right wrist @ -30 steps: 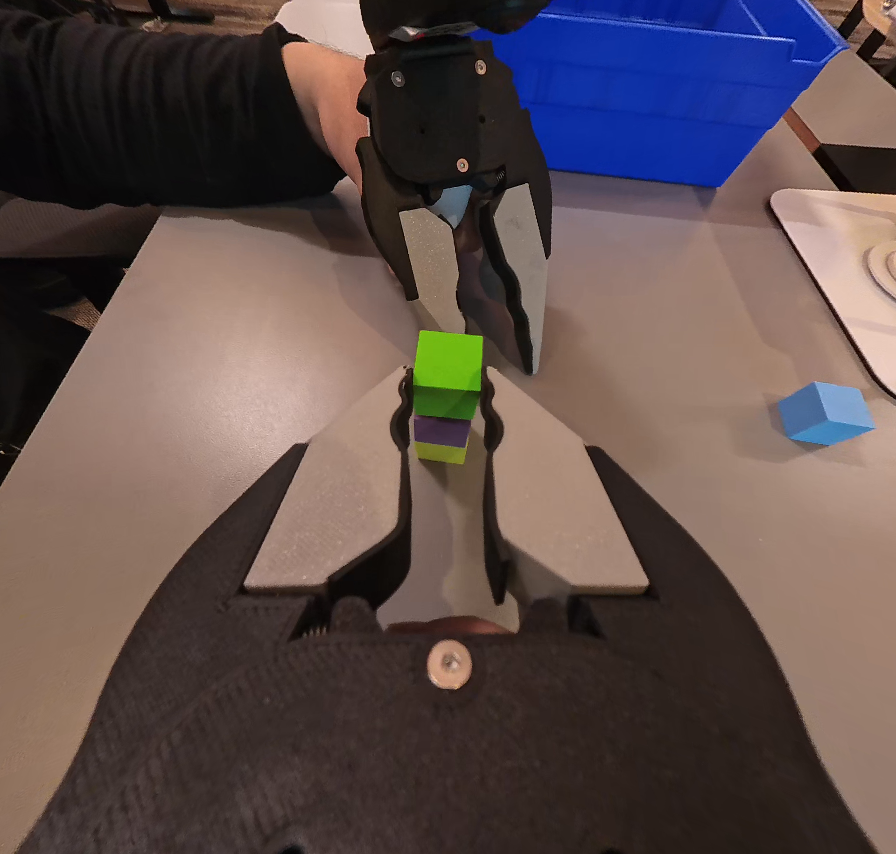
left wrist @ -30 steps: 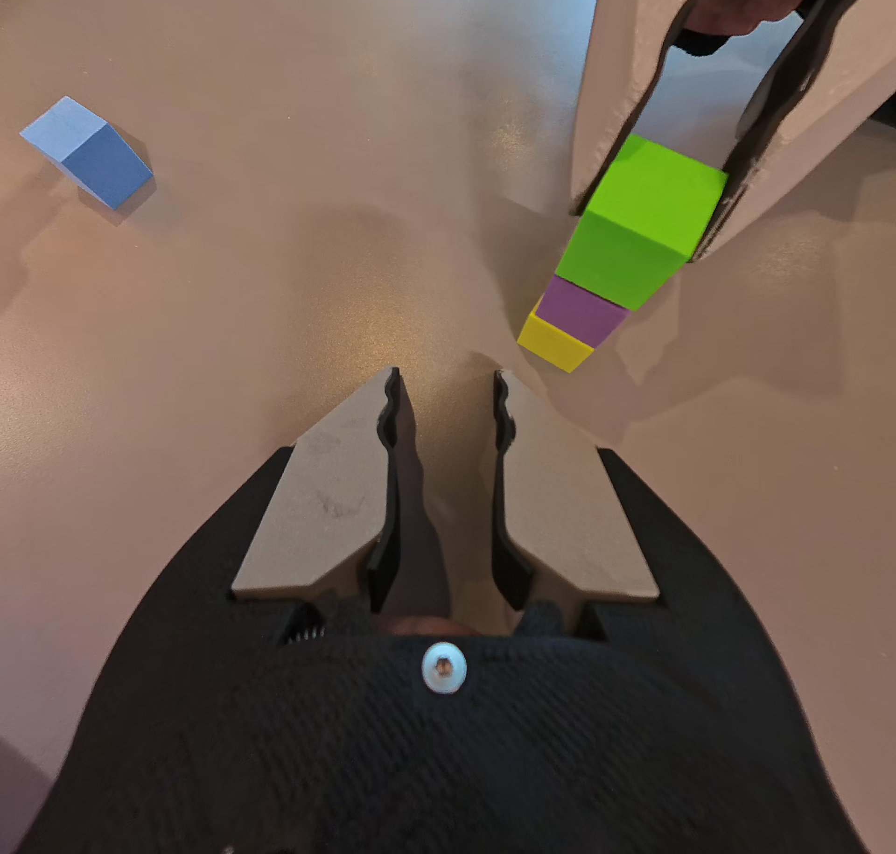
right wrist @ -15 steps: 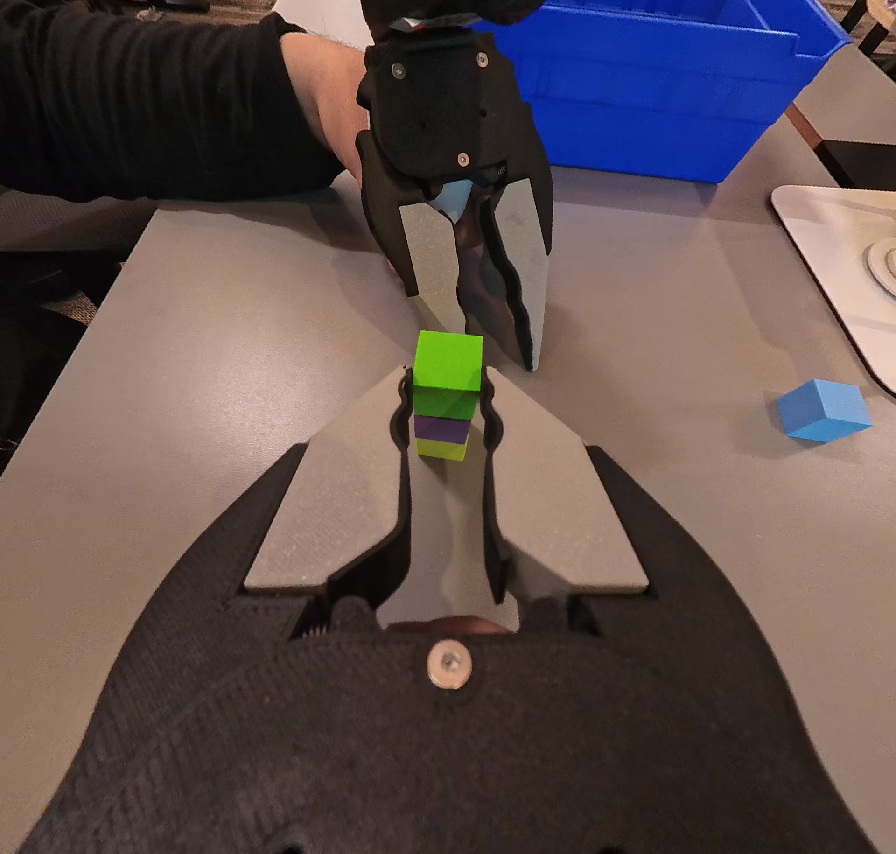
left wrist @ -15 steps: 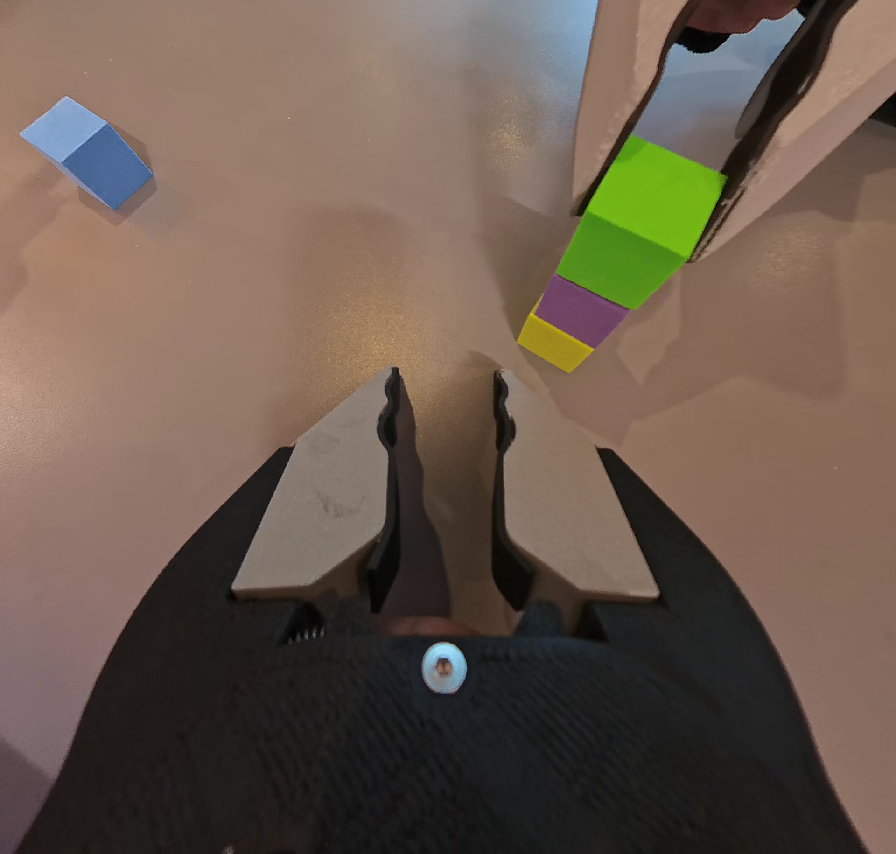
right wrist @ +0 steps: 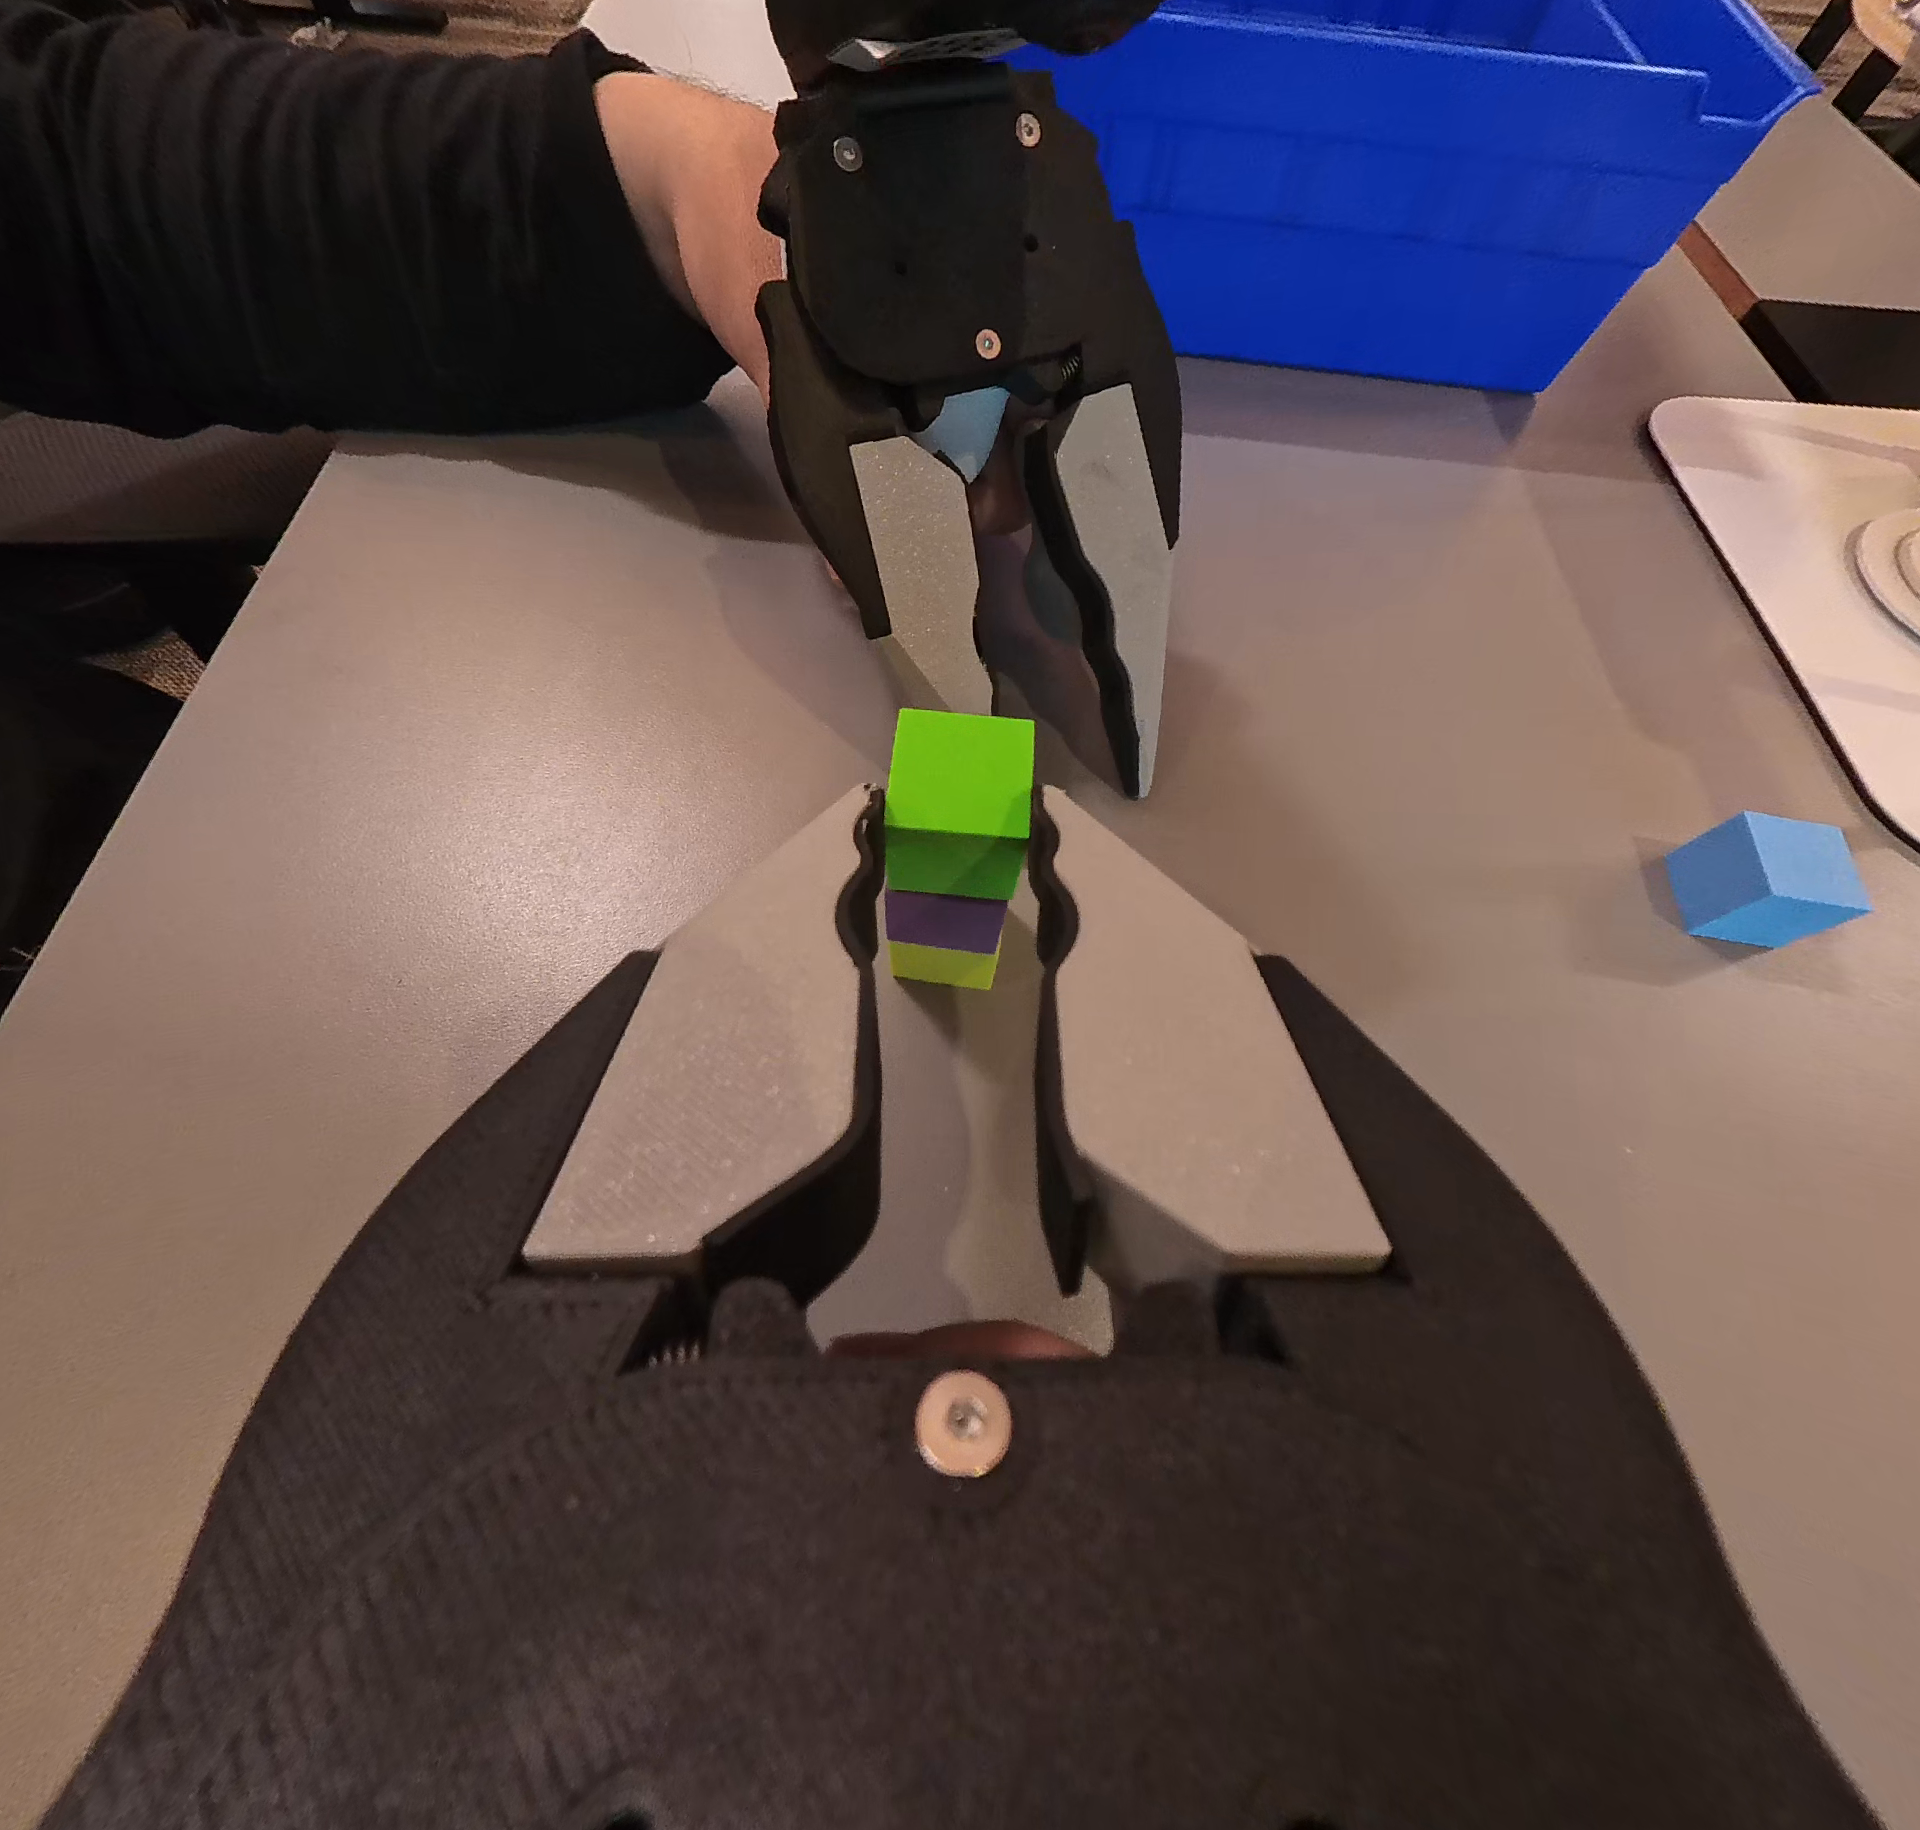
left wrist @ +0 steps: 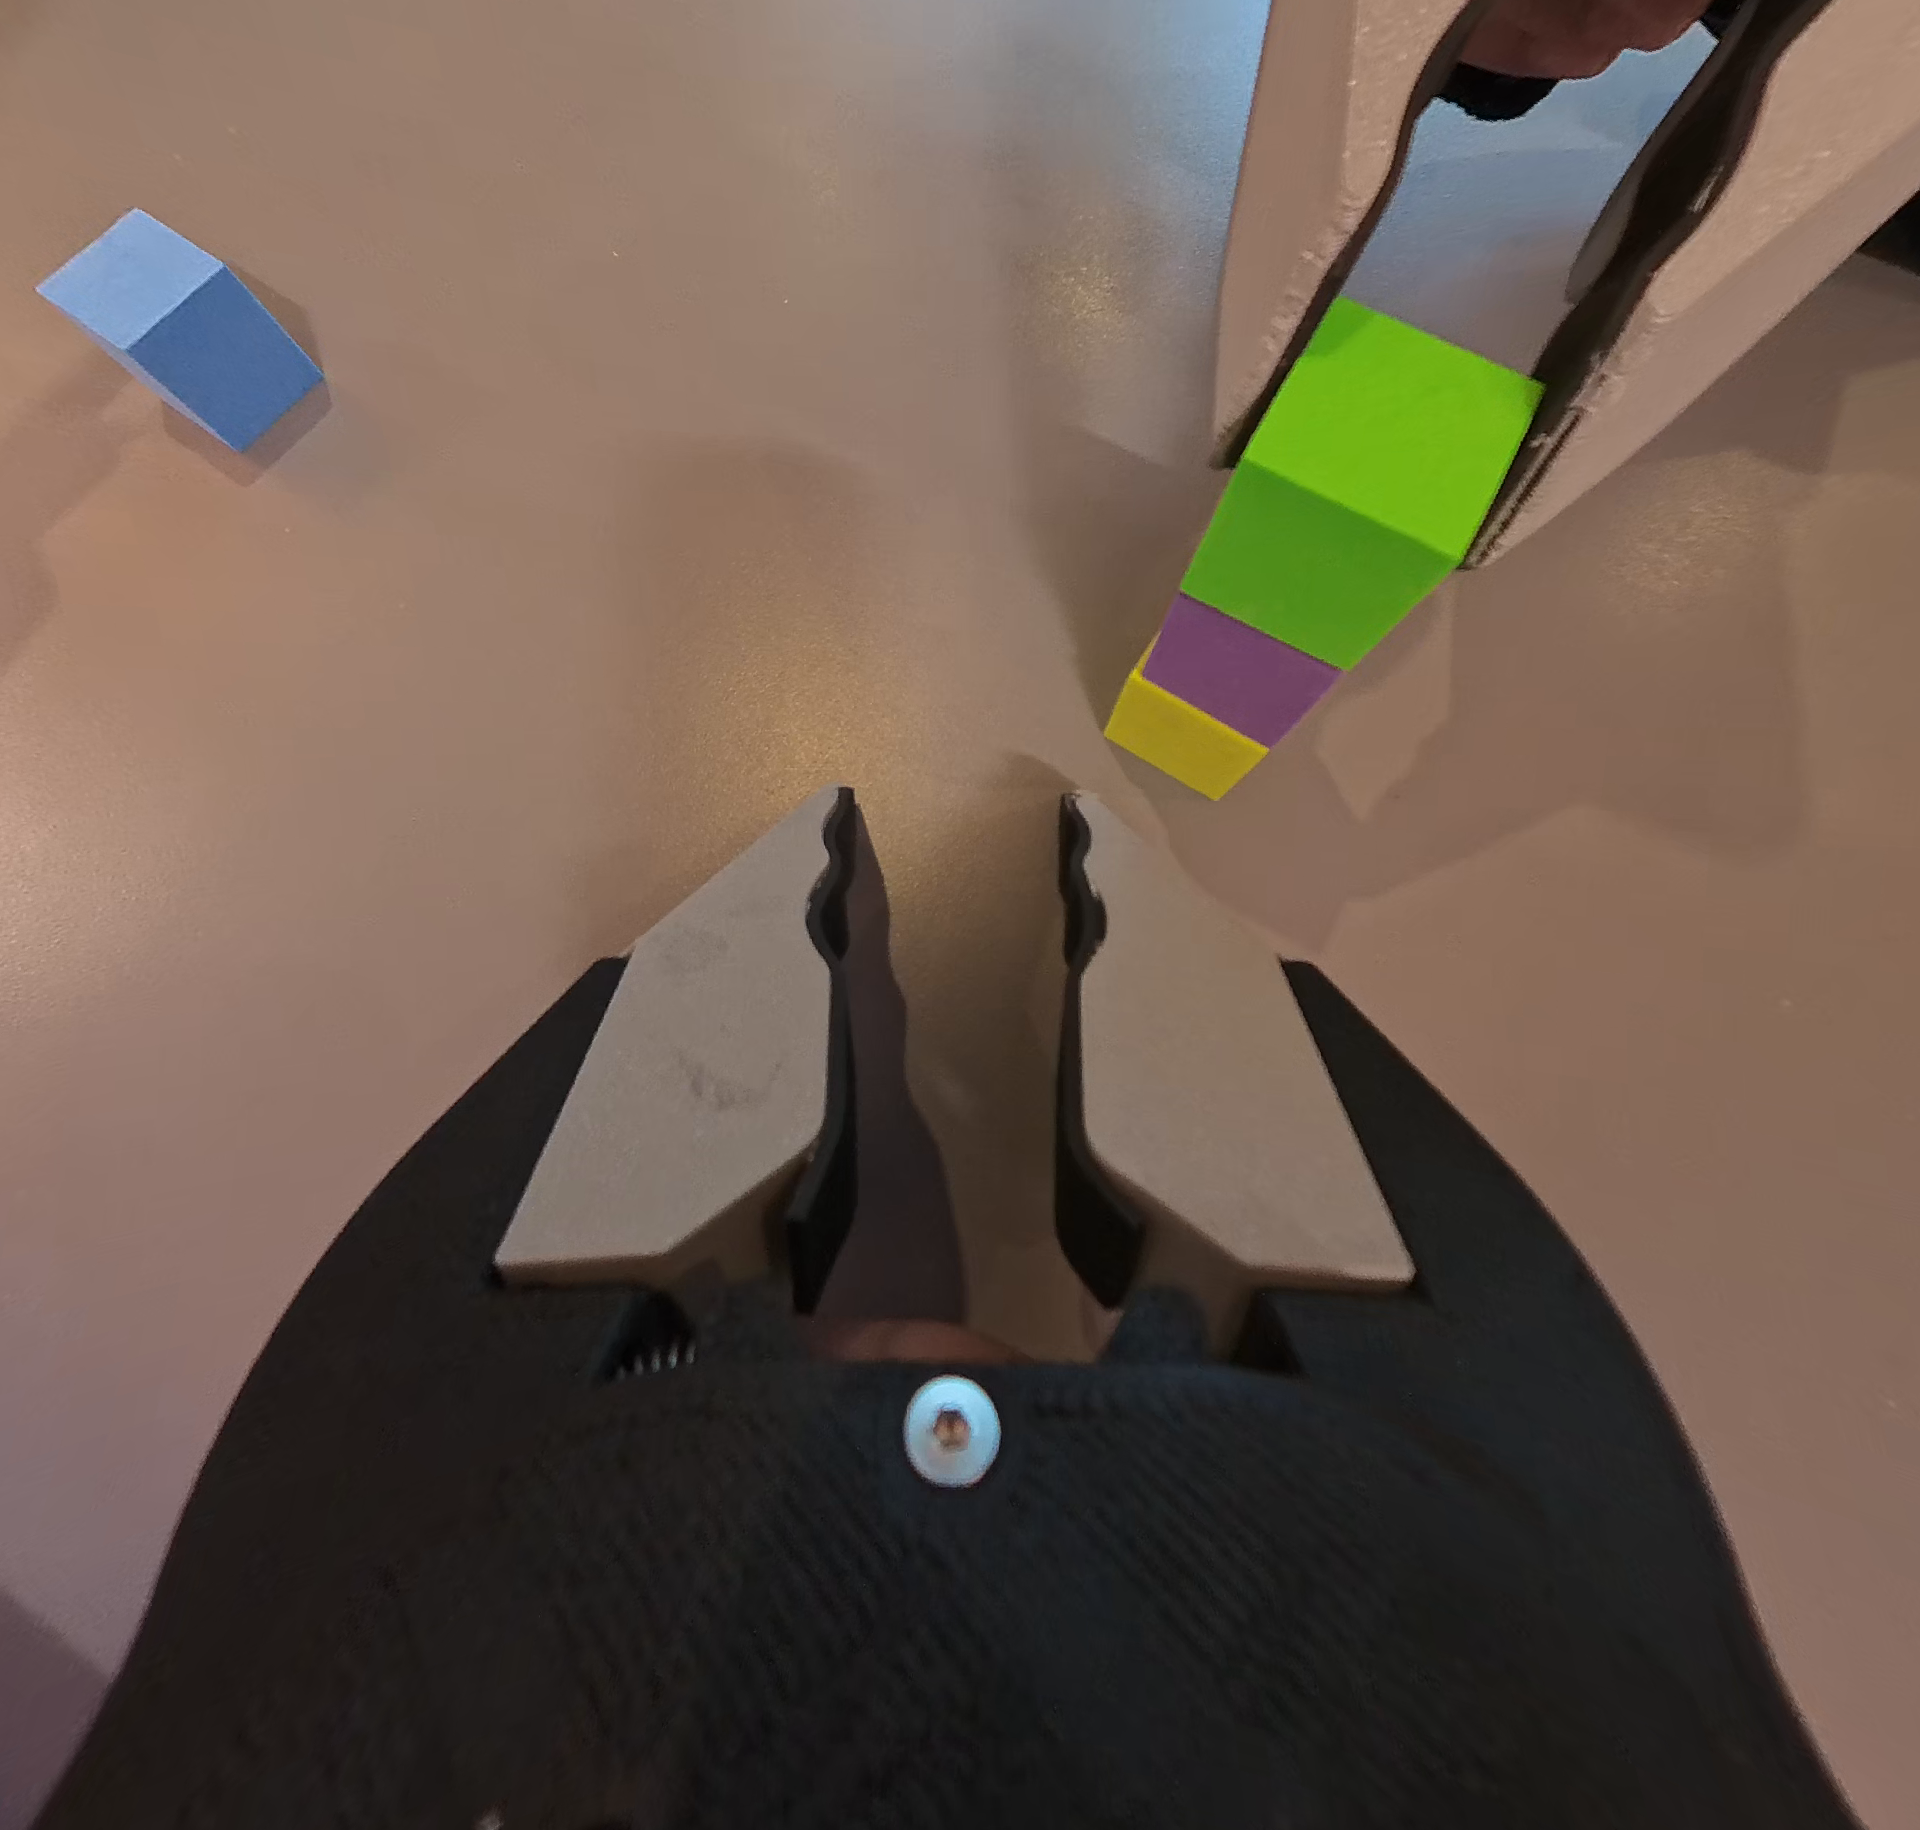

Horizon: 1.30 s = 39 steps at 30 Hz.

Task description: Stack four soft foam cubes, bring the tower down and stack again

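Note:
A green cube point(right wrist: 961, 793) tops a stack on a purple cube point(right wrist: 943, 923) and a yellow cube point(right wrist: 940, 965) on the grey table. My right gripper point(right wrist: 956, 806) is shut on the green cube, one fingertip on each side. The stack also shows in the left wrist view, with green point(left wrist: 1351, 492), purple point(left wrist: 1236, 668) and yellow point(left wrist: 1179, 741). A blue cube point(right wrist: 1761, 881) lies alone on the table, to the right of the stack; it shows in the left wrist view point(left wrist: 177, 326) at the far left. My left gripper point(left wrist: 956, 798) is open and empty, just beyond the stack, pointing down at the table point(right wrist: 1060, 741).
A blue plastic bin point(right wrist: 1403, 253) stands at the back of the table. A white tray point(right wrist: 1787, 533) lies at the right edge. A person's black-sleeved arm point(right wrist: 312, 222) reaches in from the left behind the left gripper. The table's left edge point(right wrist: 208, 658) is close. The gap from one gripper's tips to the other's is roughly 8 cm.
Nothing has clearly moved. The right gripper stays around the green cube on the stack and the left gripper holds still.

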Each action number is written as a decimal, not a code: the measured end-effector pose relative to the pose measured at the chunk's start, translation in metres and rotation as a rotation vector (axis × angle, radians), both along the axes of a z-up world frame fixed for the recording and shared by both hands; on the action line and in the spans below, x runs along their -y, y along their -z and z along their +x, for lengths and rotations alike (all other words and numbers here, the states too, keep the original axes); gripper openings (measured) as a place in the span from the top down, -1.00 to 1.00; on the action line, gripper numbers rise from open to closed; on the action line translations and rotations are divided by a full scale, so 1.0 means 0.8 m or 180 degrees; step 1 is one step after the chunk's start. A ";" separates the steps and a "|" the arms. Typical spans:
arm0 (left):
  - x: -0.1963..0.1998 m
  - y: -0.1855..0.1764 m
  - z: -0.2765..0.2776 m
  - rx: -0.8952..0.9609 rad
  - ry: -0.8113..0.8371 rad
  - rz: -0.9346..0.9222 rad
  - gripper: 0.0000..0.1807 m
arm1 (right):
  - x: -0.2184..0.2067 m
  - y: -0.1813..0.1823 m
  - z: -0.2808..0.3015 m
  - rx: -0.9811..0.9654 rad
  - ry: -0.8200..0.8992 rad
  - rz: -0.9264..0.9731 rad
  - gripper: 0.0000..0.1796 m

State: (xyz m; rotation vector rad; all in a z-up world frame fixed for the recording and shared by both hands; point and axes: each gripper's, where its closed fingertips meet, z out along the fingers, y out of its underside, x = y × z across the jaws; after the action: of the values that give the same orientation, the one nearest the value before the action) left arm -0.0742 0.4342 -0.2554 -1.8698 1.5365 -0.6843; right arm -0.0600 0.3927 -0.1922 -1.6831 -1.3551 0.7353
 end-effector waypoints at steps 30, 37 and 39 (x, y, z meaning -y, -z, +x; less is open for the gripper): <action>0.000 0.000 0.000 0.0002 -0.0001 -0.0006 0.59 | -0.055 -0.043 0.041 -0.0676 0.0777 0.0061 0.40; 0.000 0.000 0.000 0.0012 0.0002 -0.0032 0.58 | -0.108 0.031 0.068 -0.0092 0.1106 -0.0134 0.44; 0.000 0.000 0.000 0.0006 0.0003 -0.0018 0.58 | -0.116 0.045 0.063 0.0054 0.1059 -0.0299 0.43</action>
State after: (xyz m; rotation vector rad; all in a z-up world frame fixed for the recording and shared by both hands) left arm -0.0742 0.4339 -0.2557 -1.8721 1.5359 -0.6913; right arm -0.0094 0.4857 -0.2280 -1.9316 -1.0279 0.5985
